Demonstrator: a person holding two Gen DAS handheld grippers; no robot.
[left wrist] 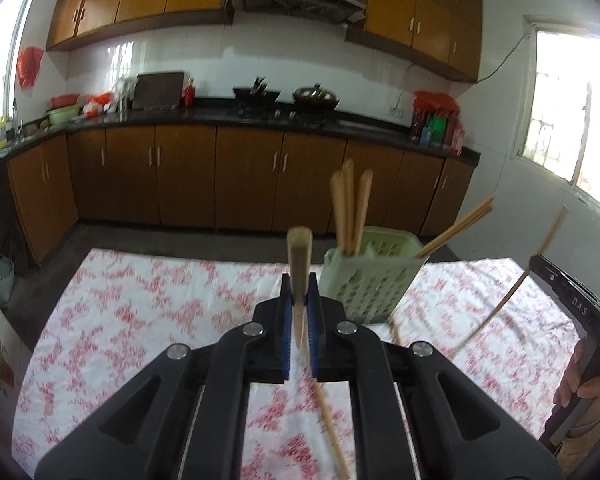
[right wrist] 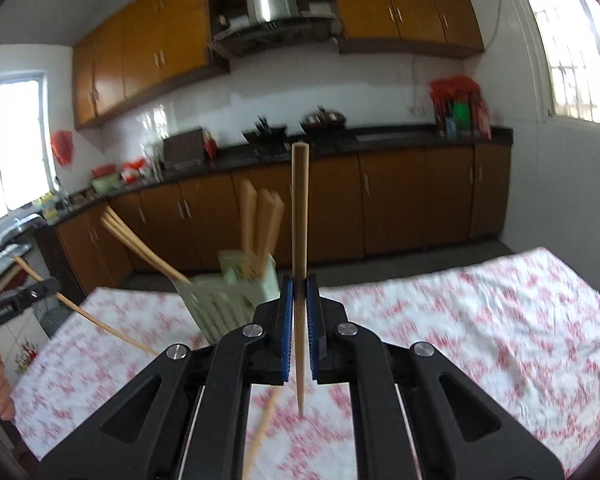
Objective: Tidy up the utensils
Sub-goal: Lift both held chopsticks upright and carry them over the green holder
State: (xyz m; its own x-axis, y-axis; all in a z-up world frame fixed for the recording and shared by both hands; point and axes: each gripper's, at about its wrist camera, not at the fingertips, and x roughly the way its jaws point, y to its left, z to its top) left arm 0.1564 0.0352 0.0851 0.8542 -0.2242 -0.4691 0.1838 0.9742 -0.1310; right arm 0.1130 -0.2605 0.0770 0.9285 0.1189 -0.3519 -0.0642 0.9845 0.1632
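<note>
My left gripper (left wrist: 300, 286) is shut on a wooden chopstick (left wrist: 299, 248) that stands nearly upright between the blue pads. Beyond it to the right, a pale green slotted basket (left wrist: 374, 284) stands on the flowered cloth with several chopsticks (left wrist: 350, 208) sticking out. My right gripper (right wrist: 300, 286) is shut on another upright chopstick (right wrist: 300, 208), thick end up. From the right wrist, the basket (right wrist: 228, 300) lies ahead to the left. Each gripper appears in the other's view, the right gripper (left wrist: 540, 266) and the left gripper (right wrist: 44, 290), each with its stick slanting through the pads.
A loose chopstick (right wrist: 264, 432) lies on the red-and-white tablecloth (left wrist: 140, 312) under the grippers. A hand (left wrist: 584, 384) grips the right tool's handle. Past the table runs a dark counter with brown cabinets (left wrist: 244, 184), a stove with pans (left wrist: 284, 98), and windows on both sides.
</note>
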